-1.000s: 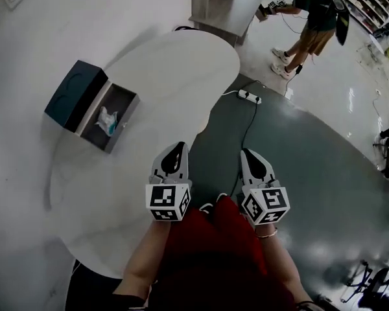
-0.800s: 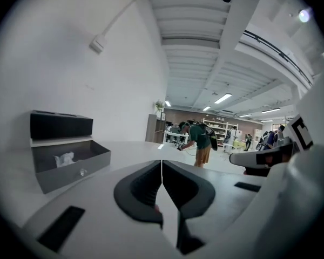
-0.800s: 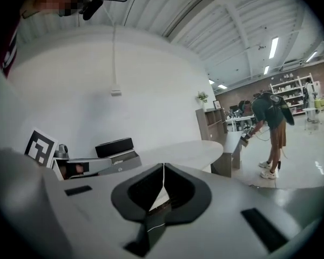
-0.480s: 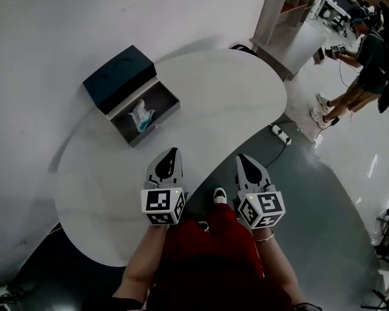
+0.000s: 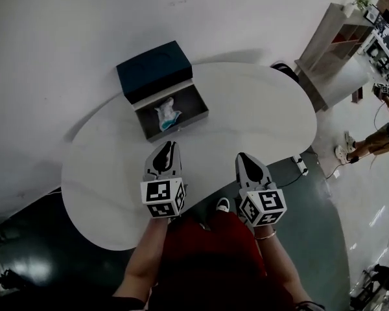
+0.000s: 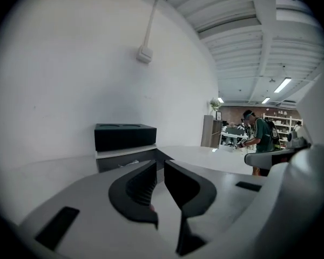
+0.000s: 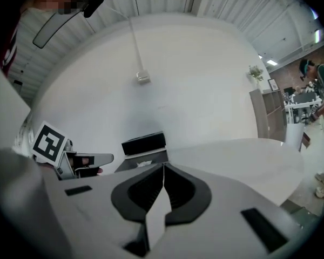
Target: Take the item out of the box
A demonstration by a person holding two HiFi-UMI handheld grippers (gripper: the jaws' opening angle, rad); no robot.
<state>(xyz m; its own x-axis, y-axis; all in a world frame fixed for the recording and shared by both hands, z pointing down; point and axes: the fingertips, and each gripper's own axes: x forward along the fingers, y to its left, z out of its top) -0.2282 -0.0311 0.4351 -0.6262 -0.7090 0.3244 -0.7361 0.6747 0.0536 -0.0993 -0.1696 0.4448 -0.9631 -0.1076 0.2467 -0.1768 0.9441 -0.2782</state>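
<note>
White counter (image 5: 259, 128) and dark box (image 5: 154, 76) are seen shifted in the head view. 1 second ago the box lay far to the left, and now it is placed near the top centre, just ahead of the left tongs (image 5: 172, 145). The right tongs (image 5: 241, 155) are held beside them, with the tip over the counter's near edge. Both pairs of tongs are kept closed as before, and nothing is held between their jaws. The standing person (image 5: 386, 135), earlier seen at the top right, is now cut off at the right edge

The counter is oval and is set against a white wall (image 5: 65, 44). Dark grey floor (image 5: 39, 251) is seen around it, a power strip (image 5: 300, 165) lies to the right, and a pale shelf unit (image 5: 330, 47) is placed at the upper right

The item (image 5: 166, 114), white with teal, is found inside the box's open tray (image 5: 196, 105), near its middle. The box's long axis is laid across the view, rising slightly to the right, with the lid (image 5: 162, 60) tipped back toward the wall. The item looks crumpled, and its own long axis cannot be told
</note>
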